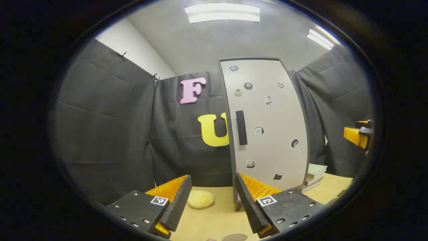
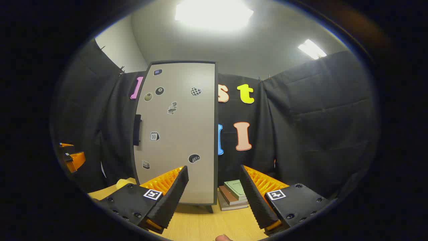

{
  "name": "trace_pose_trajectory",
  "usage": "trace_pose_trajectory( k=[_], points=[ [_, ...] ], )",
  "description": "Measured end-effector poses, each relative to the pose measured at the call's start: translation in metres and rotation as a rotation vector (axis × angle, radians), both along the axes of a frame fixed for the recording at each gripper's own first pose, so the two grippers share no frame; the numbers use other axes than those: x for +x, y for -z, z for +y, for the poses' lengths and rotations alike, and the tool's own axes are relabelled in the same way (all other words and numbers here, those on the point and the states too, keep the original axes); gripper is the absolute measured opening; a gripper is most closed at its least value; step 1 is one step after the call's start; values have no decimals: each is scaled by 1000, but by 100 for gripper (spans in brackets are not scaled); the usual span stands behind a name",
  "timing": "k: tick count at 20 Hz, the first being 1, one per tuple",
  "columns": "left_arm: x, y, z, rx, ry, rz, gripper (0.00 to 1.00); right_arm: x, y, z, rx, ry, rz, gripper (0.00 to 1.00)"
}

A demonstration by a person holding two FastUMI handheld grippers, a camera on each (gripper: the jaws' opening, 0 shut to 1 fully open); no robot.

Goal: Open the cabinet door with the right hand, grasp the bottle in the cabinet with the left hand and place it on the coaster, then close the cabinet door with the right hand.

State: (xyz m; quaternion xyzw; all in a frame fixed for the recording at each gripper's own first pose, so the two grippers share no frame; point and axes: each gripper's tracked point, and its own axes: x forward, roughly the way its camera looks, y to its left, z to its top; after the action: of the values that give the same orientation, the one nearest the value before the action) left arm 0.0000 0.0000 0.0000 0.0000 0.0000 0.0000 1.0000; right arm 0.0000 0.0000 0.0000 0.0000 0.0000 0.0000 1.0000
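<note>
Right gripper view: the right gripper [image 2: 214, 187], fingers spread, faces the closed grey sticker-dotted cabinet door [image 2: 177, 134]. Opening appears pending; the black handle [image 2: 137, 130] needs grasping. The left gripper [image 1: 210, 201] waits, fingers spread.

Glaring ceiling lights [image 2: 214, 13], strong fisheye bending.

Both views look level at the closed cabinet door [image 1: 267, 124] [image 2: 177, 134], from near its front, one from either side.
</note>
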Motion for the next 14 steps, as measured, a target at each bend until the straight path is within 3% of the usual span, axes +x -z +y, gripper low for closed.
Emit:
trace_pose_trajectory(
  k=[4, 6, 14],
  points=[
    [-6, -2, 2, 12, -12, -2, 83, 1, 1, 5, -4, -15, 4, 96],
    [-9, -1, 4, 13, -20, -1, 78, 2, 3, 8, -2, -25, 13, 96],
    [-22, -9, 29, 36, -68, -20, 78, 12, -6, 37, 19, -80, 11, 98]
  ],
)
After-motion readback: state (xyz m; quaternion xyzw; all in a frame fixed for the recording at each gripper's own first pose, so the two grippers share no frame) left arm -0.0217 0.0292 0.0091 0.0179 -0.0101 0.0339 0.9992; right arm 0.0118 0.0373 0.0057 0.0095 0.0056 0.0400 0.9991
